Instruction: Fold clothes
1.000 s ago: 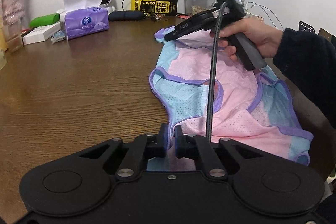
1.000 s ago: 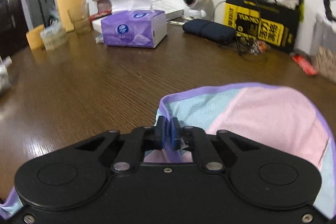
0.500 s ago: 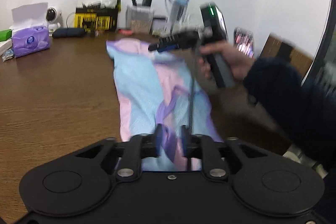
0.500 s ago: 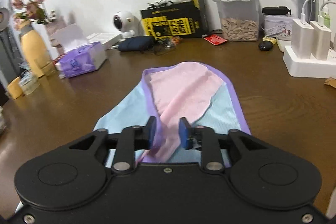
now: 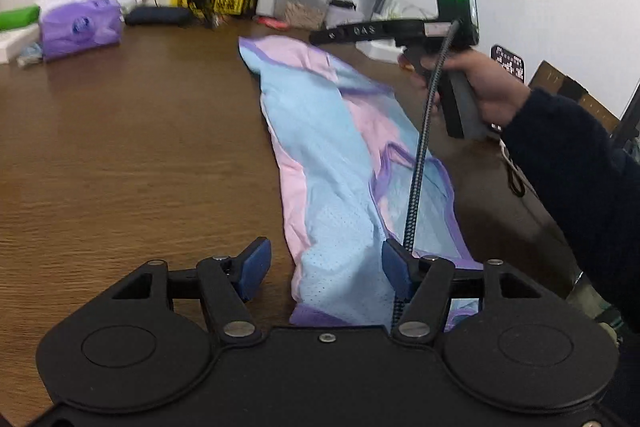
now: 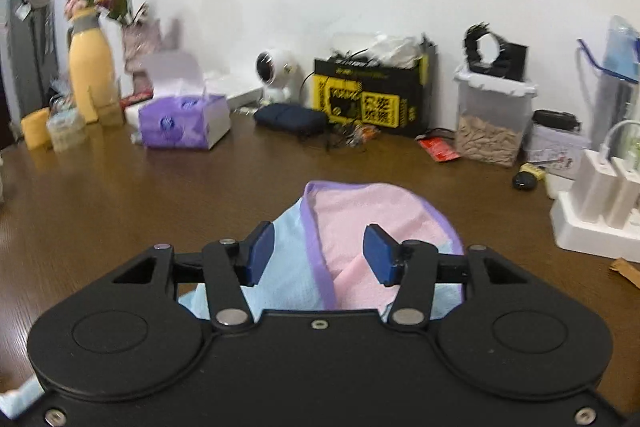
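A pink, light-blue and purple-trimmed mesh garment [image 5: 336,163] lies folded lengthwise in a long strip on the brown wooden table [image 5: 120,147]. My left gripper [image 5: 324,263] is open just above the strip's near end and holds nothing. My right gripper [image 6: 318,251] is open above the strip's far end [image 6: 360,211]. In the left wrist view the right gripper [image 5: 320,37] hovers over the far end, held by a hand in a dark sleeve.
Along the back wall stand a purple tissue box [image 6: 184,121], a white camera [image 6: 276,75], a yellow-black box [image 6: 372,99], a clear container [image 6: 490,119], a yellow vase [image 6: 86,75] and a white charger block [image 6: 596,215]. A cable [image 5: 420,155] crosses the garment.
Both grippers carried the garment's left edge over to the right, folding it into a narrow strip. Both then opened and let the cloth go.
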{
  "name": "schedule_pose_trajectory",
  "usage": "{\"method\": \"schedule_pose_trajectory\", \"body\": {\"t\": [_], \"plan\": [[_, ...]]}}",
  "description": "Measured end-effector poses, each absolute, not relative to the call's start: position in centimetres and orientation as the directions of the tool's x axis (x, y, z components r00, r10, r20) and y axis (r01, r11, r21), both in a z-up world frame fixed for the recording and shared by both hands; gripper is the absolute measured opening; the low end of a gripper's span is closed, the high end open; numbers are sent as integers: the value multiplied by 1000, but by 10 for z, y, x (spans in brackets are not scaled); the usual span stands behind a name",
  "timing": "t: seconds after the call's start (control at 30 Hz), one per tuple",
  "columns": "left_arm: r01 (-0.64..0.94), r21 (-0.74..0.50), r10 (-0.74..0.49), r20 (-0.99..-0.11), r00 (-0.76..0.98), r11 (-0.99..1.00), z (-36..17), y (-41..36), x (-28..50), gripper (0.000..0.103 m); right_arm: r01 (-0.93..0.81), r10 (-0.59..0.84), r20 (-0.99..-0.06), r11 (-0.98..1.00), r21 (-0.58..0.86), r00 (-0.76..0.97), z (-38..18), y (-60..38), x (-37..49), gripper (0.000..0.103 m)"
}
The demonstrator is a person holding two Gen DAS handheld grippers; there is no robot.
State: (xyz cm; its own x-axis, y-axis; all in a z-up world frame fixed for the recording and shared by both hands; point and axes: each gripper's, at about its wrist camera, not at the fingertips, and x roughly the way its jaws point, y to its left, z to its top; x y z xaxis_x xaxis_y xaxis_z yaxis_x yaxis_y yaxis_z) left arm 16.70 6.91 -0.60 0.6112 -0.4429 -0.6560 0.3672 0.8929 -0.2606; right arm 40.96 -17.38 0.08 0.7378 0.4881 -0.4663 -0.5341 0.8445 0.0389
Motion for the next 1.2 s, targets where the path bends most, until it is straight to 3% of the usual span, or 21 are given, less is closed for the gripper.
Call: {"method": "schedule_pose_trajectory", "body": {"t": [0.03, 0.1, 0.33, 0.53, 0.63, 0.67, 0.87, 1.07, 1.2], "plan": [[358, -264, -438, -663, 607, 896, -8, 70, 169, 31, -528, 481, -475, 848, 40, 737, -1, -173, 414, 57], [317, -275, -418, -661, 623, 908, -9, 73, 166, 12, -523, 478, -487, 851, 49, 731, -4, -171, 421, 57], [218, -284, -354, -641, 681, 934, -13, 85, 148, 5, -518, 463, -569, 852, 75, 679, -22, -141, 469, 56], [191, -275, -328, -641, 694, 942, -10, 89, 141, 5, -555, 482, -583, 830, 64, 654, -35, -111, 498, 55], [200, -266, -328, -641, 694, 943, -9, 87, 143, 1, -540, 471, -583, 839, 65, 662, -39, -108, 506, 26], [208, -264, -333, -643, 690, 942, -9, 86, 142, 1, -534, 468, -583, 843, 69, 664, -38, -108, 508, 6], [212, -256, -330, -652, 683, 943, -11, 82, 145, 0, -396, 399, -499, 911, 118, 769, -26, -136, 512, 6], [240, -154, -282, -643, 712, 959, -10, 70, 132, 1, -351, 369, -524, 926, 137, 767, -34, -148, 517, 9], [206, -112, -230, -612, 757, 972, -1, 72, 125, 8, -400, 407, -497, 908, 128, 766, -14, -150, 498, 33]]}}
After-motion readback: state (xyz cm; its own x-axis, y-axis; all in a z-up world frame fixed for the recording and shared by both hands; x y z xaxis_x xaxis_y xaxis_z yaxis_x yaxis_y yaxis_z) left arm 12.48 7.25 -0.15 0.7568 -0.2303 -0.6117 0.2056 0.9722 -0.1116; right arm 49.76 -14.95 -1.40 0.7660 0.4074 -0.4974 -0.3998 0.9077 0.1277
